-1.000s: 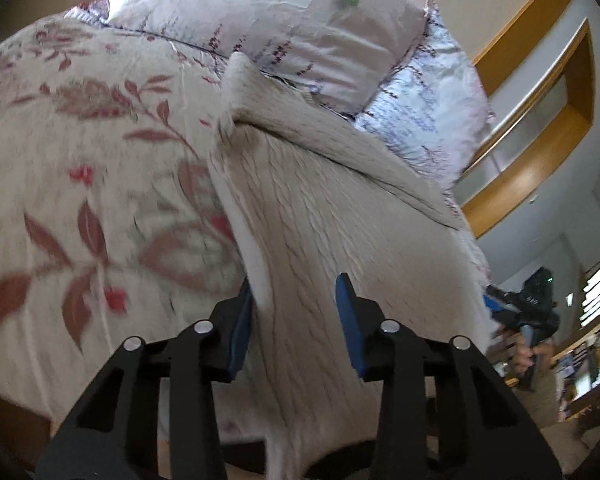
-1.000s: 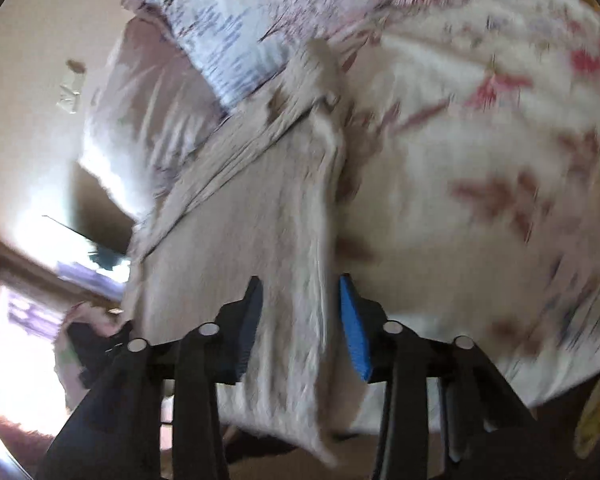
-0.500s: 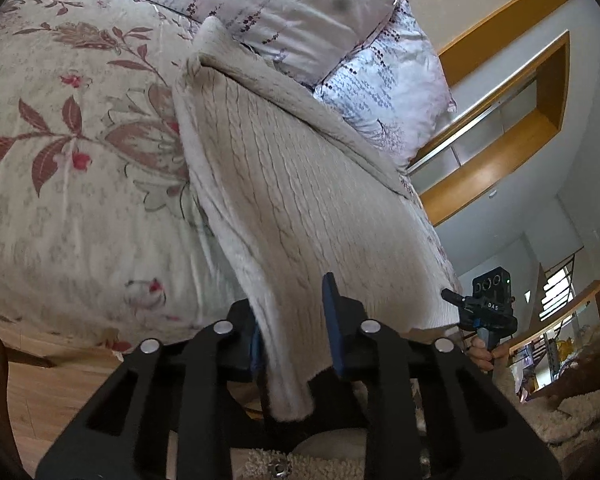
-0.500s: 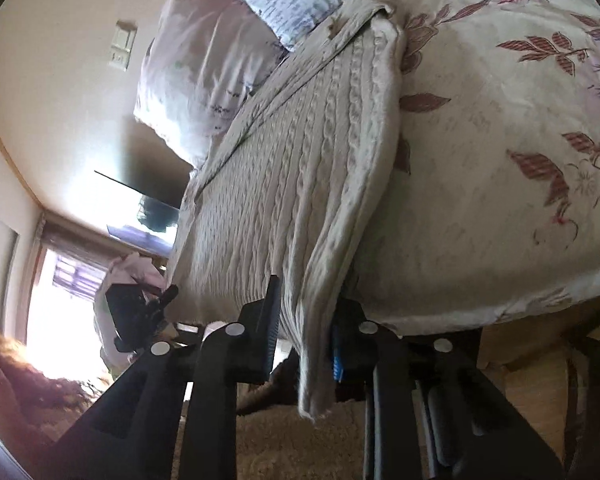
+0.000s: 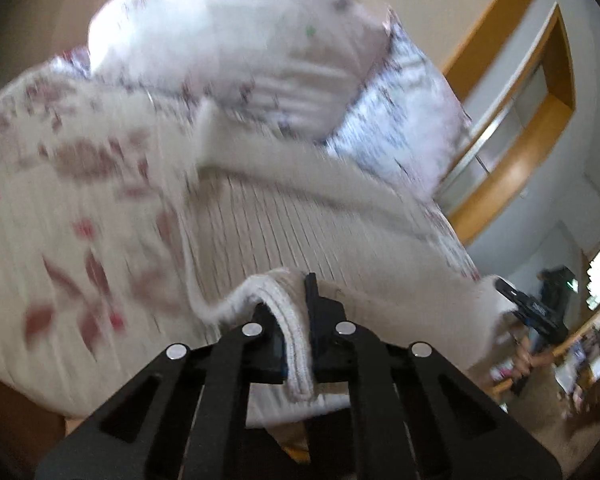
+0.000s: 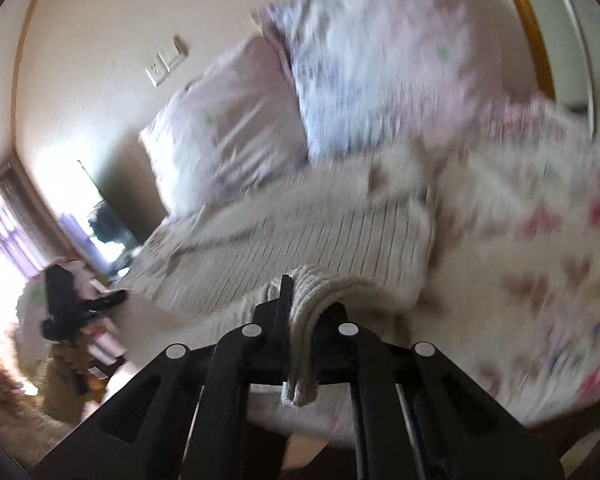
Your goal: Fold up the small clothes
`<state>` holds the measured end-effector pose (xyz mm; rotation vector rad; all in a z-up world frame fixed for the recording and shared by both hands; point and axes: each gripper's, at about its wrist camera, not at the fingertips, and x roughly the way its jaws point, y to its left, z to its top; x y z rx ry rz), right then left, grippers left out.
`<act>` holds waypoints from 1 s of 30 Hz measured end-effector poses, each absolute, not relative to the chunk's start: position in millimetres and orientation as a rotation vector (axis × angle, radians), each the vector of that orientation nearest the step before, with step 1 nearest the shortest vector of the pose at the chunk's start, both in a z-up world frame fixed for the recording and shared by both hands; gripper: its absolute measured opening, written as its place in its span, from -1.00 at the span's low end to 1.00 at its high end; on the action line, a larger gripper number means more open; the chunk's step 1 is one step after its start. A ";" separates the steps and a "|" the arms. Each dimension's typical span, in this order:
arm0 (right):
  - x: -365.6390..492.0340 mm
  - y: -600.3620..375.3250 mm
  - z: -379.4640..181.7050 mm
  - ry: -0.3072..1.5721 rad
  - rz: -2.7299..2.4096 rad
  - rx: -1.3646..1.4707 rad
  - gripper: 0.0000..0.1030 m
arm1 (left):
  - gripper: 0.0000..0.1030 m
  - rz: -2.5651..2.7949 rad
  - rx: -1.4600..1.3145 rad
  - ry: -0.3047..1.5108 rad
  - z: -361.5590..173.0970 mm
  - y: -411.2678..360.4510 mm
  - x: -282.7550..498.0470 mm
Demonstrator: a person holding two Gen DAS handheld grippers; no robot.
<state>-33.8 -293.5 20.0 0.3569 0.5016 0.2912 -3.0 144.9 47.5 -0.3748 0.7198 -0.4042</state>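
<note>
A cream cable-knit sweater (image 5: 300,232) lies spread across the bed (image 5: 60,208), over the floral bedspread, its far end reaching up to the two pillows (image 5: 236,40) at the head edge. The near hem hangs off the foot edge of the bed, and both tongs hold it there. The left tongs (image 5: 298,344) are clamped on one corner of the ribbed hem, a thick fold of knit squeezed between the fingers and curling over the left finger. The right tongs (image 6: 300,344) are likewise pinched tight on the opposite hem corner, with the ribbed band draped over the right finger and its end dangling below the grip. Both views are blurred, so the lifted hem appears to be raised a little above the sweater's body, though this is hard to confirm. In the left view the right tongs (image 5: 528,312) show at the far hem corner.
</note>
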 end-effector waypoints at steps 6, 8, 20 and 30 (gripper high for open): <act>-9.5 -282.0 48.0 0.362 0.178 0.180 -0.86 | -0.89 -0.283 -0.239 0.611 80.0 135.3 42.0; 7.3 -273.6 54.8 0.330 0.131 0.100 -0.86 | -0.89 -0.252 -0.212 0.596 88.6 131.5 62.6; 128.9 -285.5 63.5 0.375 0.029 0.113 -0.86 | -0.89 -0.168 -0.206 0.597 100.6 112.6 185.9; 211.1 -307.3 22.4 0.557 -0.001 0.261 -0.86 | -0.89 -0.135 -0.336 0.753 39.9 118.7 258.8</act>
